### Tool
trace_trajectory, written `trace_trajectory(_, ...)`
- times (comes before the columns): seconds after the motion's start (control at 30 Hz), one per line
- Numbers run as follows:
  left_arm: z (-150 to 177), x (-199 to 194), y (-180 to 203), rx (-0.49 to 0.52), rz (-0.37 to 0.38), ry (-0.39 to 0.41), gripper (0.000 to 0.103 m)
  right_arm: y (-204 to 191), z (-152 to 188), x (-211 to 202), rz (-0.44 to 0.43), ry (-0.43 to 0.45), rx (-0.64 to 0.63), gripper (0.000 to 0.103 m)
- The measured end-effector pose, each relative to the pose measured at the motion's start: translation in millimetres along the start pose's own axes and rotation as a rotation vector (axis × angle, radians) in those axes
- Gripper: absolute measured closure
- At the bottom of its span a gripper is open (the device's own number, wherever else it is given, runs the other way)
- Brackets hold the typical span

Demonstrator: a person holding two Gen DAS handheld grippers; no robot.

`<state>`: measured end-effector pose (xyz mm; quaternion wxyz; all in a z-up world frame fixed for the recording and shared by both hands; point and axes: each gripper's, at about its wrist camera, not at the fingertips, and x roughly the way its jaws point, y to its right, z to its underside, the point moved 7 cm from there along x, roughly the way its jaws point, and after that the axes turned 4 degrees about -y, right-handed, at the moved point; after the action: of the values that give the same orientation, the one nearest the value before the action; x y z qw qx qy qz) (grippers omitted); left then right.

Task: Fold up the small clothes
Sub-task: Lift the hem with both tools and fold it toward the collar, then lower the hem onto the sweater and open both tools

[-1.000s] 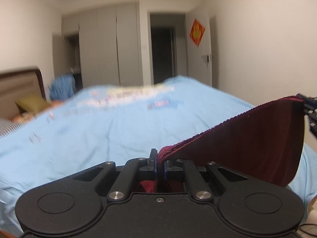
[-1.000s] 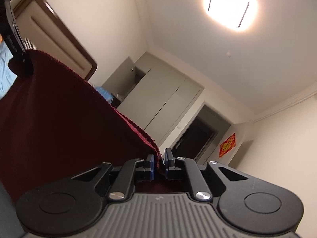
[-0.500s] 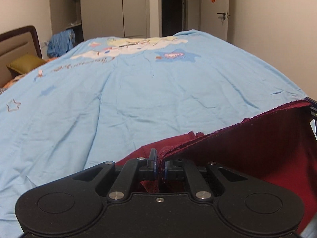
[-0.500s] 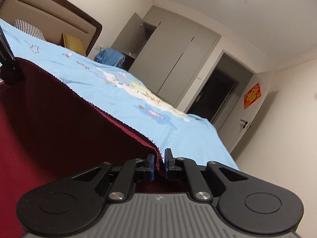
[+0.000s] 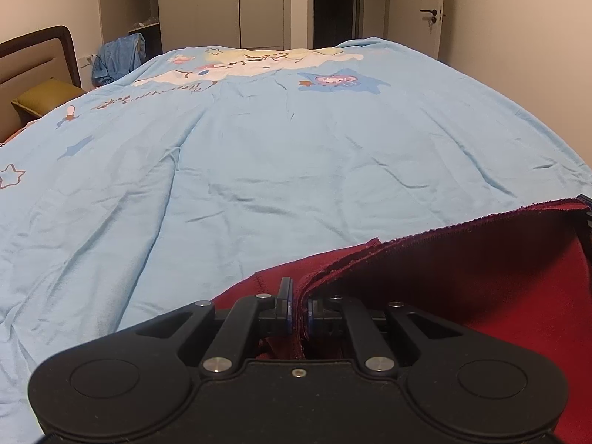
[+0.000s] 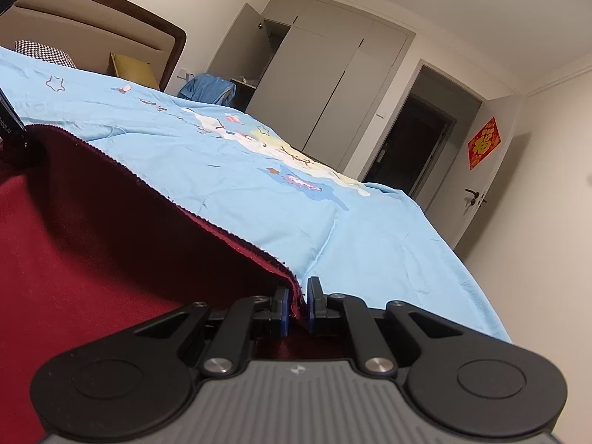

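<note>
A dark red garment hangs stretched between both grippers, low over a light blue bedspread. My left gripper is shut on one end of its hem. In the right wrist view the same red garment spreads leftward, and my right gripper is shut on the hem's other end. The top edge runs taut from one gripper to the other. Part of the cloth lies on the bed below the left gripper. The left gripper's fingers show at that view's left edge.
The blue bedspread with cartoon prints covers a wide bed. A brown headboard, an olive pillow and a blue cloth heap lie at the far left. Grey wardrobes, a dark doorway and a white door stand beyond.
Both grippers have lowered with the red garment and tilted down toward the bed. The cloth now rests partly on the bedspread instead of hanging high.
</note>
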<state>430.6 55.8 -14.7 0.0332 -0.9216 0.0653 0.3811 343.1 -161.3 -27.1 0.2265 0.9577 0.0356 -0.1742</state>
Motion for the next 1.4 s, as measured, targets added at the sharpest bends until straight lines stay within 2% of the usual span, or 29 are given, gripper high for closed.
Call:
trace_trajectory(0.2, 0.9, 8.9, -3.4, -0.039, -0.027, -0.018, 0.081, 4.7, 3.1, 6.7, -0.014, -0.027, 0.001, 0.089)
trace_trajectory(0.23, 0.8, 7.2, -3.3, -0.037, -0.035, -0.017, 0.073, 6.7, 4.0, 6.3, -0.012, -0.028, 0.005, 0.079)
trace_trajectory(0.27, 0.5, 4.7, -3.4, -0.032, -0.048, -0.011, 0.061, 8.9, 4.3, 4.4, -0.006, -0.025, 0.011, 0.062)
trace_trajectory(0.3, -0.3, 0.8, -3.7, -0.028, -0.061, 0.002, 0.052, 10.2, 5.1, 1.4, -0.003, -0.02, 0.019, 0.05)
trace_trajectory(0.33, -1.5, -4.4, -4.2, -0.027, -0.074, 0.022, 0.03, 12.9, 5.5, -1.2, -0.002, -0.013, 0.028, 0.032)
trace_trajectory(0.37, -2.4, -10.4, -5.3, -0.028, -0.093, 0.045, 0.016, 15.6, 5.7, -5.2, 0.001, -0.003, 0.036, 0.022)
trace_trajectory(0.5, -2.0, -35.3, -11.8, -0.035, -0.158, 0.101, 0.002, 28.0, 8.5, -25.0, 0.004, 0.025, 0.044, 0.01)
trace_trajectory(0.57, 1.2, -48.8, -14.5, -0.045, -0.174, 0.131, 0.001, 31.1, 10.0, -37.8, -0.04, 0.046, 0.06, 0.004)
trace_trajectory(0.63, 5.4, -57.0, -10.5, -0.036, -0.146, 0.146, 0.001, 31.4, 7.4, -48.7, -0.121, 0.056, 0.067, 0.001)
trace_trajectory(0.77, 12.8, -55.2, 17.4, 0.024, 0.014, 0.143, 0.001, 18.7, 1.8, -53.7, -0.288, 0.045, 0.041, 0.001)
trace_trajectory(0.87, 15.0, -44.6, 44.3, 0.075, 0.157, 0.141, 0.001, 4.0, -2.1, -41.5, -0.368, 0.003, -0.002, 0.001)
trace_trajectory(0.93, 16.4, -31.4, 59.1, 0.096, 0.223, 0.141, 0.001, -0.9, 0.2, -27.2, -0.414, -0.04, 0.002, 0.001)
trace_trajectory(1.03, 14.2, -10.7, 66.7, 0.109, 0.244, 0.142, 0.001, 4.4, 9.7, -1.8, -0.46, -0.103, 0.094, 0.001)
trace_trajectory(1.13, 12.8, 11.3, 58.0, 0.098, 0.172, 0.141, 0.001, 26.3, 25.3, 19.9, -0.464, -0.155, 0.263, 0.001)
trace_trajectory(1.2, 14.6, 27.2, 42.5, 0.048, 0.141, 0.121, 0.001, 45.0, 37.1, 29.8, -0.475, -0.169, 0.411, 0.001)
trace_trajectory(1.23, 16.2, 35.8, 32.5, 0.003, 0.154, 0.111, 0.001, 52.1, 42.4, 32.7, -0.497, -0.163, 0.472, 0.001)
trace_trajectory(1.3, 19.5, 44.8, 18.4, -0.091, 0.237, 0.114, 0.001, 61.4, 50.9, 35.1, -0.542, -0.14, 0.564, 0.002)
trace_trajectory(1.4, 20.7, 47.6, 8.0, -0.163, 0.294, 0.139, 0.001, 65.8, 54.0, 33.0, -0.542, -0.127, 0.571, 0.001)
